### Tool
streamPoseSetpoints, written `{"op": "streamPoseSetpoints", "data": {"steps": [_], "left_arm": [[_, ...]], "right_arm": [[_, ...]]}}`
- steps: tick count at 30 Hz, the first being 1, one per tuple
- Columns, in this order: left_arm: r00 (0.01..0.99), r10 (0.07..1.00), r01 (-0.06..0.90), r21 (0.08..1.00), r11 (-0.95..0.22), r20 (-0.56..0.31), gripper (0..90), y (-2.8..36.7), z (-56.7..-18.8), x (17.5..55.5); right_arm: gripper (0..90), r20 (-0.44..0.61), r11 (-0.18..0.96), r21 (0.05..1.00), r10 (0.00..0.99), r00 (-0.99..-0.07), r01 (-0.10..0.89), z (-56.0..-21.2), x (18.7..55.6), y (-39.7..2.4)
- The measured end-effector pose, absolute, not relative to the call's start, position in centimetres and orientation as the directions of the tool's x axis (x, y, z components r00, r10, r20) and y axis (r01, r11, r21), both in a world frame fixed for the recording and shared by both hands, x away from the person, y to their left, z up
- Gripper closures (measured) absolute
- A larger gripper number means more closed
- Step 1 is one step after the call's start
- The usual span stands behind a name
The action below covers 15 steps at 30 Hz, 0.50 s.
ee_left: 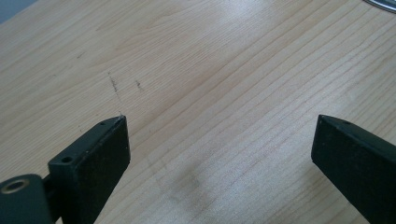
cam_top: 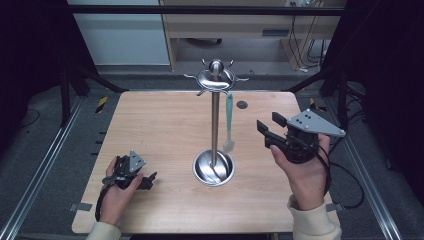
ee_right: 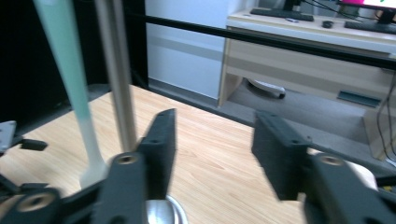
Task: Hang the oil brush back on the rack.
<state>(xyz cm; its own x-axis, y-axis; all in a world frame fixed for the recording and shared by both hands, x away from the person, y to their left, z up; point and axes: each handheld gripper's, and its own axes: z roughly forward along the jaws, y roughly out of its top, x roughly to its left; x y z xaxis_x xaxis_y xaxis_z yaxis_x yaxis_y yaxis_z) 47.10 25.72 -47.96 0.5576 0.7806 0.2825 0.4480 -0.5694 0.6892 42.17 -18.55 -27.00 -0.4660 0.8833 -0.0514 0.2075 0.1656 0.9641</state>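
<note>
While its jaws stand partly apart with nothing between them, the right gripper [cam_top: 268, 131] hovers just right of the pale green spatula [cam_top: 229, 122], which hangs upright from the metal stand [cam_top: 215, 125], seemingly blade end down.

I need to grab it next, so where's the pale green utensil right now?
In the high view the pale green utensil hangs from a hook of the metal stand, just right of its pole, above the round base, between the pole and the right gripper.
</note>
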Motion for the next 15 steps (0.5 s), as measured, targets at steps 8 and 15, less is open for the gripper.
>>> {"op": "streamPoseSetpoints", "data": {"steps": [8, 15], "left_arm": [[0.557, 0.781, 0.448, 0.689, -0.57, 0.283, 4.0, 25.7, -48.0, 47.1], [0.558, 0.78, 0.448, 0.689, -0.57, 0.282, 4.0, 25.7, -48.0, 47.1]], "right_arm": [[28.1, -0.055, 0.156, 0.962, 0.915, -0.4, 0.226, -27.4, 43.1, -20.2], [18.0, -0.098, 0.182, 0.96, 0.931, -0.35, 0.213, -27.9, 43.7, -21.2]]}}
